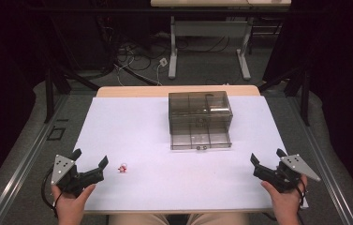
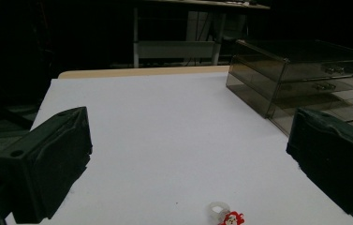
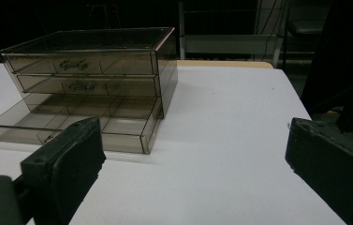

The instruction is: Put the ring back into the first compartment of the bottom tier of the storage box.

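Note:
A smoky clear drawer box stands at the table's middle back, its bottom drawer pulled out toward me. A small red-and-white ring toy lies on the white table near the front left. My left gripper is held at the front left, open and empty, with the toy just ahead of its jaws. My right gripper is held at the front right, open and empty, facing the box.
The white tabletop has a wooden strip along its far edge. Beyond it stand a white desk frame and loose cables on the floor. Dark curtains close in both sides.

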Demonstrator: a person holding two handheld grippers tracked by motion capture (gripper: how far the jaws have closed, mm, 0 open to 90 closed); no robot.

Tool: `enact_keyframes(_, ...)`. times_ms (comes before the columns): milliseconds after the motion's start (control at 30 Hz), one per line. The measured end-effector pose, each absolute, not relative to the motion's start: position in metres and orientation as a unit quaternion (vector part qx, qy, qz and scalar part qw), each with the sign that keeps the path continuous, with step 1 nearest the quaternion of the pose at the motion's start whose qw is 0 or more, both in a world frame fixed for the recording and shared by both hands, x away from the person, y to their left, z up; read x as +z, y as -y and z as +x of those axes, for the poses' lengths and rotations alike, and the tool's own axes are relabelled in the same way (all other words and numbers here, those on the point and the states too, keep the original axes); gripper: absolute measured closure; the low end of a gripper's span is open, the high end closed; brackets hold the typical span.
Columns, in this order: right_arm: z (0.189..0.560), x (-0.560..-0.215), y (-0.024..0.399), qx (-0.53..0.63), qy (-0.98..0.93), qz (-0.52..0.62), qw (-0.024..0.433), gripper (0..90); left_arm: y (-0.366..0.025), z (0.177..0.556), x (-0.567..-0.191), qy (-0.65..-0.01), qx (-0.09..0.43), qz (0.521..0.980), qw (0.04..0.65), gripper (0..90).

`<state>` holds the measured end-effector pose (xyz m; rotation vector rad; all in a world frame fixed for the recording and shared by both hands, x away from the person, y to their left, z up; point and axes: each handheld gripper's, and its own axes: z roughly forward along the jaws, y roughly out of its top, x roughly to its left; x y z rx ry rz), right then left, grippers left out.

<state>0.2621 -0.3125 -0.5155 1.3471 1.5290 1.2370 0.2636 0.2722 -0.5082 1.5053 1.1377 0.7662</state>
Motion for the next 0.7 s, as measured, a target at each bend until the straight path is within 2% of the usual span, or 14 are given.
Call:
enact_keyframes(133, 0.261, -0.518, 0.311, 0.479, -0.597, 0.527, 0.369, 5.2, -0.268, 0.267, -0.511, -0.473, 0.300, 0.639, 0.527, 0.4)
enact_keyframes(700, 0.262, -0.523, 0.307, 0.472, -0.604, 0.526, 0.369, 10.0, -0.248, 0.269, -0.519, -0.465, 0.278, 0.663, 0.516, 3.0)
